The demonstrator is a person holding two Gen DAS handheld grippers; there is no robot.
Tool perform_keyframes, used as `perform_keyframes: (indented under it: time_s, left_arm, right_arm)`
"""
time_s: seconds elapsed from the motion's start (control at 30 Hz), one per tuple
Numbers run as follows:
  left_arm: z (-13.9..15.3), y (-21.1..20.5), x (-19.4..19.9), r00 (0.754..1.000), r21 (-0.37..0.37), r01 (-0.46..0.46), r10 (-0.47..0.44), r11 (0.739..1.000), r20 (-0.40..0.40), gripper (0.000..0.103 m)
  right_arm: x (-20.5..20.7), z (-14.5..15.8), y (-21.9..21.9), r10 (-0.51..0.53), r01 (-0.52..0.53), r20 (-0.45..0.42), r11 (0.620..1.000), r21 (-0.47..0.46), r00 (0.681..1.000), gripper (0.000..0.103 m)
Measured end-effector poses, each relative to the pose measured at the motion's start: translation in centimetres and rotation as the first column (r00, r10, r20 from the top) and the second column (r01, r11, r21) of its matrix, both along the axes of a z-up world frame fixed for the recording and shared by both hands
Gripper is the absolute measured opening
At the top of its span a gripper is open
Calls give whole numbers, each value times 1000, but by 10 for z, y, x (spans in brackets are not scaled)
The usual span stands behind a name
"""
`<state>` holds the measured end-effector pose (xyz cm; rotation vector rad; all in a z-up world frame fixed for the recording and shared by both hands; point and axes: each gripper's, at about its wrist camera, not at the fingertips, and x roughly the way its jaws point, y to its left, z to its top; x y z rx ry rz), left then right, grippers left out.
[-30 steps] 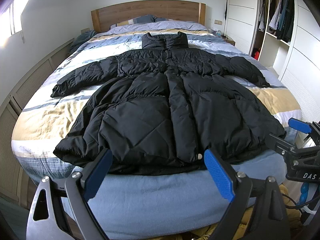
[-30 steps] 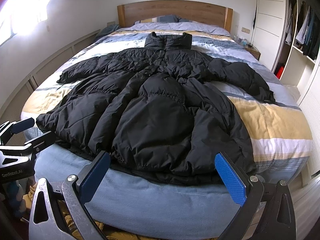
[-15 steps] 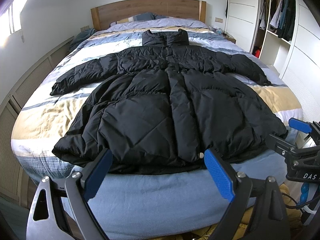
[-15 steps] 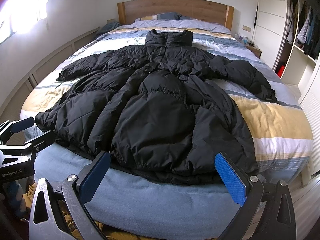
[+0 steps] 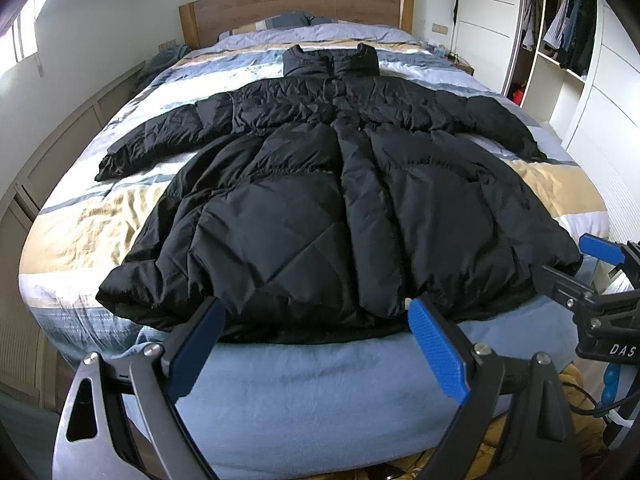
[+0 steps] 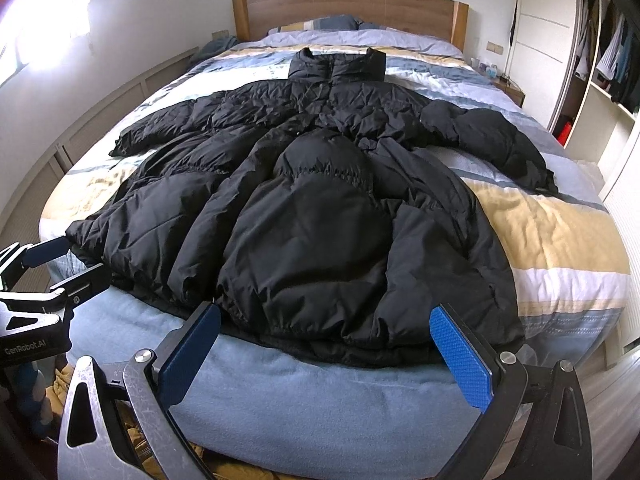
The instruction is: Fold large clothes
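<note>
A long black puffer coat (image 5: pixel 328 208) lies flat and spread out on the bed (image 5: pixel 312 380), collar toward the headboard, hem at the foot edge, both sleeves out to the sides. It also shows in the right wrist view (image 6: pixel 320 216). My left gripper (image 5: pixel 316 336) is open and empty, just short of the hem near its middle. My right gripper (image 6: pixel 324 344) is open and empty, just short of the hem's right part. Each gripper shows at the edge of the other's view, the right one (image 5: pixel 600 280) and the left one (image 6: pixel 36 280).
The bed has a striped duvet (image 5: pixel 100 220), a blue sheet at the foot and a wooden headboard (image 5: pixel 296 8). A wall with low panelling (image 5: pixel 60 140) runs along the left. An open wardrobe (image 5: pixel 568 40) with hanging clothes stands at the right.
Both grippers have tilted or risen slightly, so the coat sits a little higher and nearer in both views. Nothing on the bed has moved. Both grippers stay open.
</note>
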<state>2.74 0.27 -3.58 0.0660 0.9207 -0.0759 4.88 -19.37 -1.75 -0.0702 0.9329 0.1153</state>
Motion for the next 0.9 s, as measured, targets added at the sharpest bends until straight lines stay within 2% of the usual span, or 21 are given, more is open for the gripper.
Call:
perform_keyframes:
  time_s: [0.6, 0.9]
  left_arm:
    - [-20, 1, 46, 996, 36, -10, 14, 999, -89, 94]
    - [-1, 14, 100, 996, 32, -49, 52, 998, -74, 94]
  right_arm:
    - [42, -17, -2, 8, -6, -80, 1000, 27, 997, 103]
    - [90, 3, -10, -1, 3, -36, 999, 38, 999, 103]
